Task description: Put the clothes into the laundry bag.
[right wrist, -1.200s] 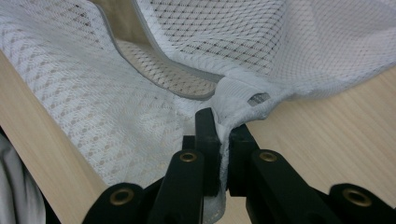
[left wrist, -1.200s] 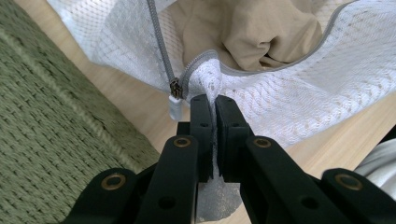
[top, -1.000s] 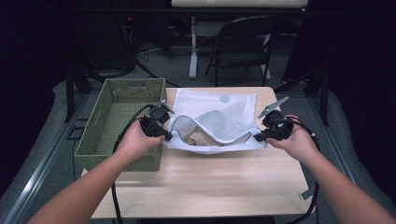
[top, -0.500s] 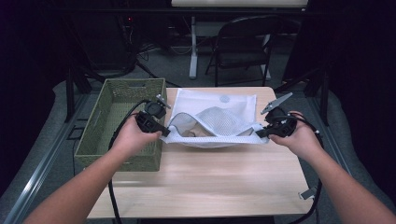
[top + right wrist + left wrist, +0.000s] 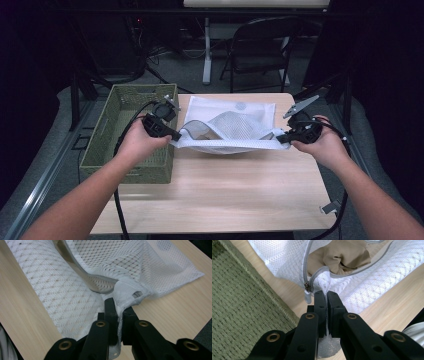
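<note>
Because the white mesh zippered laundry bag (image 5: 235,131) is light and floppy, both tongs, left (image 5: 325,296) and right (image 5: 119,305), clamp its end seams, the surest hold.

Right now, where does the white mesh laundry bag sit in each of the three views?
High view: the mesh bag is stretched across the table's middle between the left gripper and right gripper.
Left gripper view: upper half, with a tan cloth inside.
Right gripper view: upper left and centre.
Shared landmark: the bag's grey zipper edge.
</note>
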`<state>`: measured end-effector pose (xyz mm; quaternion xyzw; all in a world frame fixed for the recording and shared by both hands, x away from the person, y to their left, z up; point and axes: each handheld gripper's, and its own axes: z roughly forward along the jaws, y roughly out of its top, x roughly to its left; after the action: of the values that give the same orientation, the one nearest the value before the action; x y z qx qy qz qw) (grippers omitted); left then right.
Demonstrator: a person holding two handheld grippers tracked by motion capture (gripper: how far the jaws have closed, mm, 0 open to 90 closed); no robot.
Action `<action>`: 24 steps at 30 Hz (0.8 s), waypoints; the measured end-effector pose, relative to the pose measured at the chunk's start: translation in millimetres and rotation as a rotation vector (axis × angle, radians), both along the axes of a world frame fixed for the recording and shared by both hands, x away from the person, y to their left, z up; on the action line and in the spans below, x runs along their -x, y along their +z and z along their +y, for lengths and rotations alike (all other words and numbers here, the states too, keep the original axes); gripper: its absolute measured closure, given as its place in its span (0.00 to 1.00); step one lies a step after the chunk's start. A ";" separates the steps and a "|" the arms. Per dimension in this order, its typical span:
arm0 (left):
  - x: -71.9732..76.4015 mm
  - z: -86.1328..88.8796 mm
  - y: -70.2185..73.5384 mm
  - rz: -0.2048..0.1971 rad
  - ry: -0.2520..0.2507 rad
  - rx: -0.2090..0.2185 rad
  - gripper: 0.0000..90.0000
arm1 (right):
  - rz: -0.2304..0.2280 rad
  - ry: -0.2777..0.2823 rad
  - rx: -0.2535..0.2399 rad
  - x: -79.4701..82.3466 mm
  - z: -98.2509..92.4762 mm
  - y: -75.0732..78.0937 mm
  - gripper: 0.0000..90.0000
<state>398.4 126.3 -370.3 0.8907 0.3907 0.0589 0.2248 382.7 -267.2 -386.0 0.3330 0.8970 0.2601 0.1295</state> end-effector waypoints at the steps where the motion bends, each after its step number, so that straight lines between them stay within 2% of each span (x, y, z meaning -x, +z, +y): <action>1: -0.2 0.1 0.5 -0.001 0.001 0.002 0.97 | 0.001 0.003 0.001 -0.4 -0.1 0.9 0.96; 14: -7.9 -0.1 9.5 -0.012 0.012 -0.004 0.97 | -0.021 -0.011 0.002 -7.4 0.6 7.0 0.96; 24: -12.8 0.6 19.8 -0.033 0.031 0.013 0.97 | -0.038 -0.015 0.001 -13.1 1.6 14.7 0.96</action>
<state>411.2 126.9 -350.5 0.8821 0.4009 0.0745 0.2360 395.8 -265.5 -371.2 0.3346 0.8921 0.2650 0.1484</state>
